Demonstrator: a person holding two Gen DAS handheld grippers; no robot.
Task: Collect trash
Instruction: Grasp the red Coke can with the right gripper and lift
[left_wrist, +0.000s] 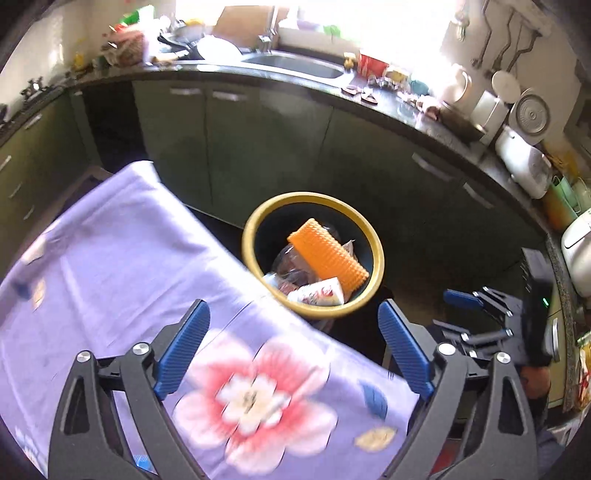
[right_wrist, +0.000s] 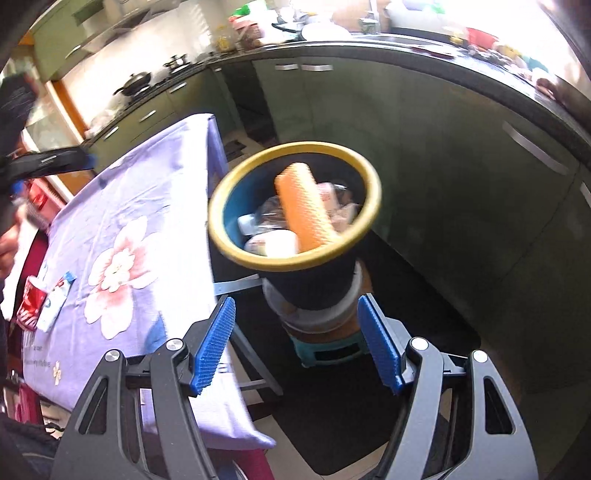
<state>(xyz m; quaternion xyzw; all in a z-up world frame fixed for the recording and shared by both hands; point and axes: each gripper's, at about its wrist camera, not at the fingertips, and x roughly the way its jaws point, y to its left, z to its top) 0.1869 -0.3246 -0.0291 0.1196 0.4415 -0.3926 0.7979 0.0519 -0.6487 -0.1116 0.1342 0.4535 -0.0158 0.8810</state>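
A dark trash bin with a yellow rim (left_wrist: 306, 197) stands beside the table, holding an orange ribbed piece (left_wrist: 328, 254), a white packet (left_wrist: 321, 293) and clear wrappers. My left gripper (left_wrist: 293, 308) hangs open and empty over the table's edge, just short of the bin. In the right wrist view the same bin (right_wrist: 373, 192) and orange piece (right_wrist: 303, 206) lie ahead. My right gripper (right_wrist: 295, 302) is open and empty below the bin's wall. A red packet (right_wrist: 27, 310) and a white-blue packet (right_wrist: 55, 302) lie on the table.
A purple floral cloth (left_wrist: 110, 258) covers the table. The bin rests on a white tub on a teal stool (right_wrist: 325, 350). Dark green cabinets (left_wrist: 240, 147) and a cluttered counter with a sink (left_wrist: 295, 64) run behind. A person's hand (right_wrist: 7, 247) shows at the left.
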